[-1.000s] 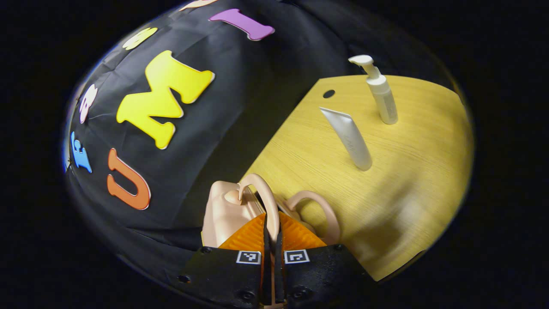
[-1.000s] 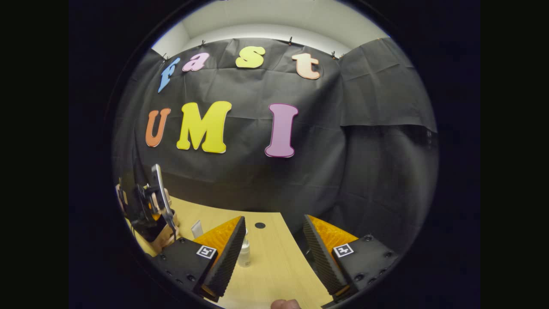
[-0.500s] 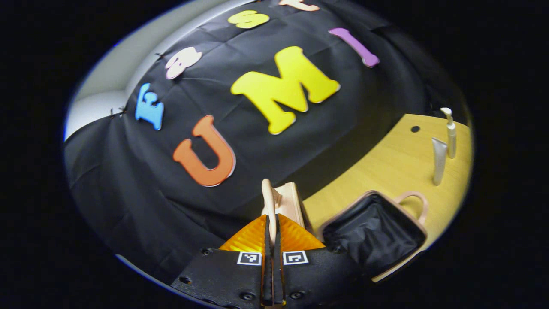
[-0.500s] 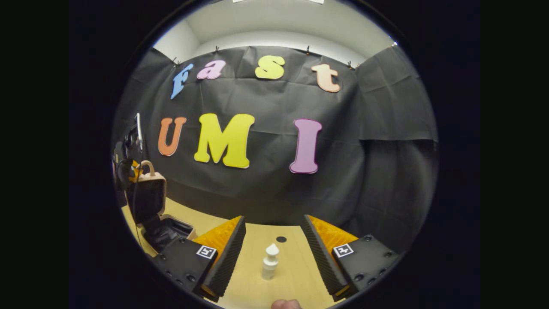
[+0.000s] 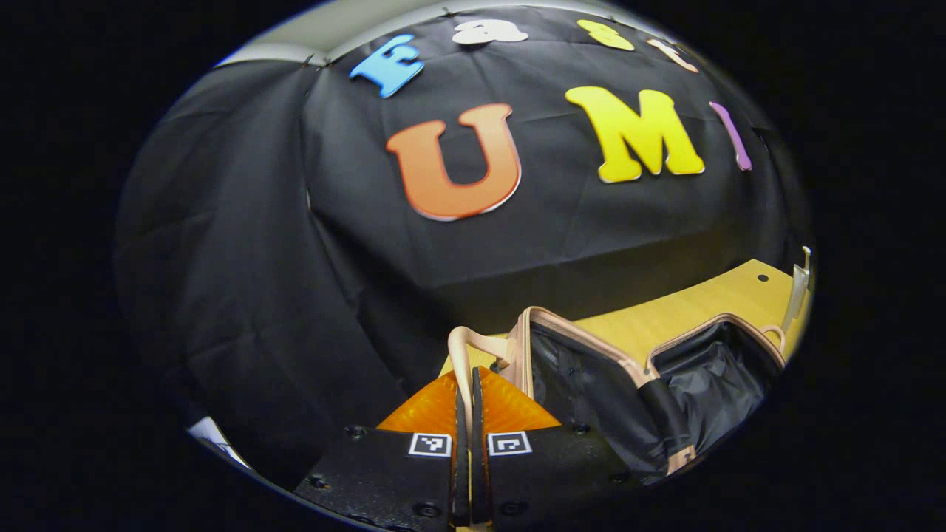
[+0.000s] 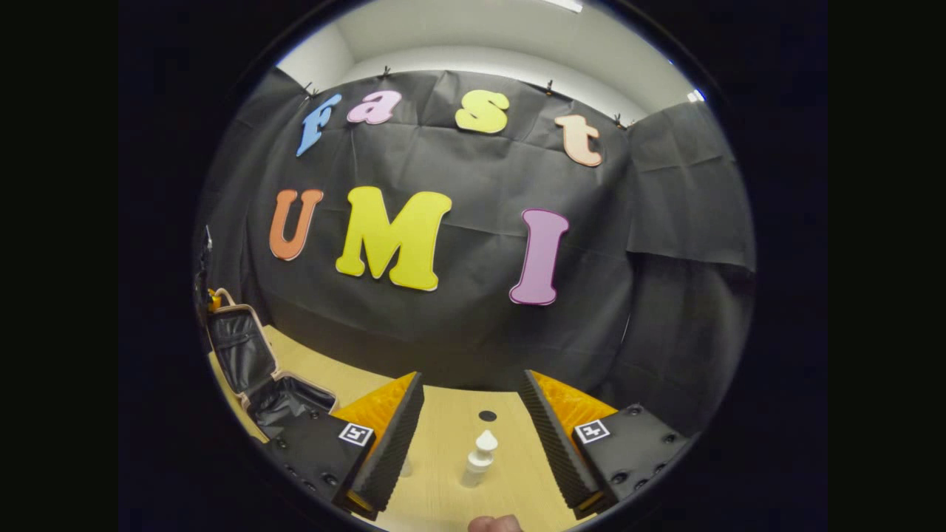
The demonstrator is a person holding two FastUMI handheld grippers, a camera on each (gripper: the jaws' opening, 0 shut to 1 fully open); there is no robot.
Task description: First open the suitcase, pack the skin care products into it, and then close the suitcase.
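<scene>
The beige suitcase [image 5: 591,347] lies open on the wooden table [image 5: 687,303], its black-lined lid [image 5: 576,384] tilted up and back beside the black-lined base [image 5: 717,369]. My left gripper [image 5: 467,373] is shut on the lid's beige handle [image 5: 460,351]. A white tube [image 5: 797,292] stands at the far right edge of the left gripper view. In the right gripper view, my right gripper [image 6: 471,375] is open, with a white pump bottle [image 6: 479,458] standing on the table beyond and between its fingers. The suitcase [image 6: 255,369] sits at the far left there, lid raised.
A small round hole [image 6: 487,416] marks the table [image 6: 443,436] behind the bottle. The black cloth wall rises close behind the table's back edge. A fingertip of a hand [image 6: 494,523] shows at the bottom of the right gripper view.
My left gripper has swung the lid up and back by its handle, so the suitcase went from closed to wide open. The right gripper shifted slightly, bringing the pump bottle between its fingers.
</scene>
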